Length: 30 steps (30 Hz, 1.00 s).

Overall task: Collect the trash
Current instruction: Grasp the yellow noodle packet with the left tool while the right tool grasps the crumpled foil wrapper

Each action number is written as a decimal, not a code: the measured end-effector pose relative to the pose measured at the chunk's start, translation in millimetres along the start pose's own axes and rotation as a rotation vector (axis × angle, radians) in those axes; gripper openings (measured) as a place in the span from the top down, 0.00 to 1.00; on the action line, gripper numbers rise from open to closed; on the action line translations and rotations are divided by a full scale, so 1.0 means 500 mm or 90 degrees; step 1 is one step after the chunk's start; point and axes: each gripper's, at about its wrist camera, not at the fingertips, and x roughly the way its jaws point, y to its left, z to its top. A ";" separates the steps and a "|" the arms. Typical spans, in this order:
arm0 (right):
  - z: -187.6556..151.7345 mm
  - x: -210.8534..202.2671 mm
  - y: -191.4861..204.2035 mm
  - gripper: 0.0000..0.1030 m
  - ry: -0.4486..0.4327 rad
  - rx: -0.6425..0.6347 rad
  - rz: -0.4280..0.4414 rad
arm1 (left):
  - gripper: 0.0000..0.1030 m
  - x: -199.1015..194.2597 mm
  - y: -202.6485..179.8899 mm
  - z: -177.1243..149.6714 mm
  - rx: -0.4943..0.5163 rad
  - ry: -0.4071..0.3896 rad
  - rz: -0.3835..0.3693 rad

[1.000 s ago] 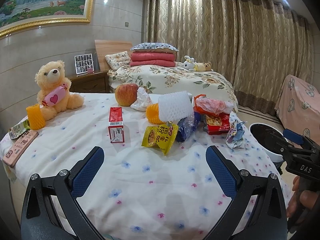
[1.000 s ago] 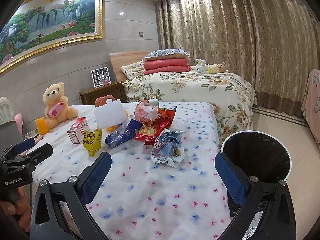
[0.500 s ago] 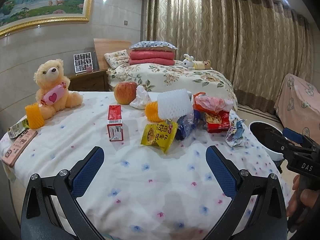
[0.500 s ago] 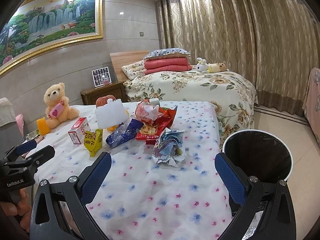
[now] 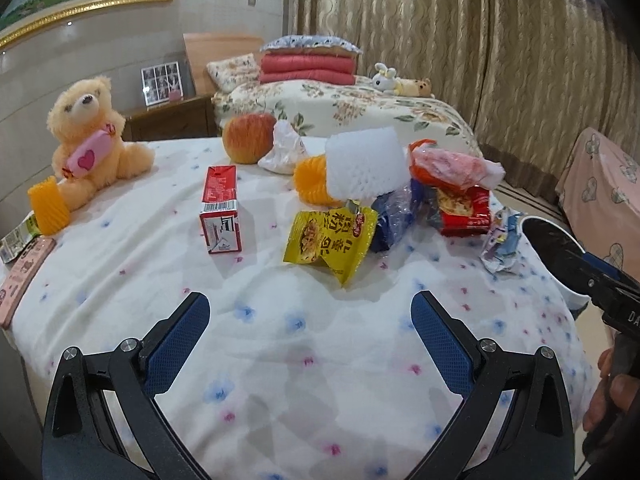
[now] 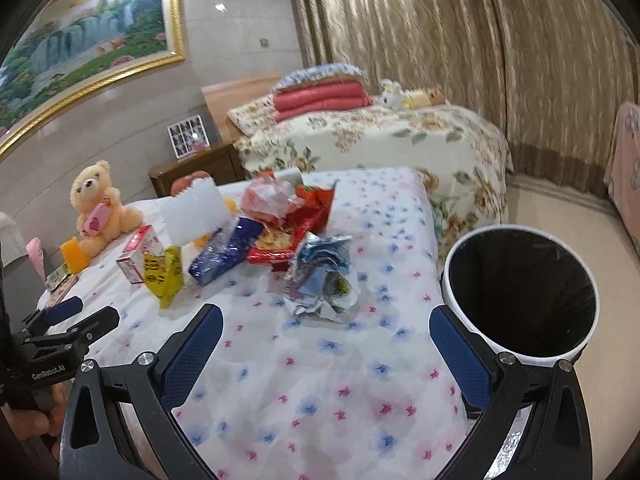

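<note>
Trash lies scattered on the flowered bedspread (image 5: 280, 344). A yellow snack packet (image 5: 328, 238) sits ahead of my left gripper (image 5: 310, 312), which is open and empty. Near the packet are a red carton (image 5: 221, 210), white foam netting (image 5: 362, 164), a blue wrapper (image 5: 392, 216) and a red packet (image 5: 460, 210). A crumpled silvery-blue wrapper (image 6: 322, 280) lies just beyond my right gripper (image 6: 326, 324), open and empty. Right of the bed stands a white bin with a black liner (image 6: 520, 296).
A teddy bear (image 5: 86, 140), an apple (image 5: 248, 138), an orange foam sleeve (image 5: 48, 208) and a pink flat box (image 5: 22, 280) rest on the bed's left side. A second bed (image 6: 380, 136) stands behind, with curtains (image 6: 480, 40) beyond. A hand (image 5: 612, 396) grips the right tool.
The right wrist view has tilted down and moved closer to the crumpled wrapper and the bin. The left view has edged slightly nearer the trash. Both grippers stay open.
</note>
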 end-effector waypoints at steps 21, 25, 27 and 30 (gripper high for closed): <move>0.041 0.160 -0.012 0.56 0.151 0.032 0.041 | 0.69 0.145 0.002 0.052 -0.025 0.093 -0.073; 0.038 0.152 -0.013 0.68 0.146 0.039 0.061 | 0.89 0.148 0.000 0.042 -0.024 0.106 -0.102; 0.037 0.144 -0.013 0.77 0.142 0.039 0.067 | 0.94 0.141 -0.005 0.037 -0.020 0.102 -0.107; 0.031 0.136 -0.017 0.92 0.146 0.047 0.074 | 0.95 0.124 -0.008 0.031 -0.017 0.092 -0.118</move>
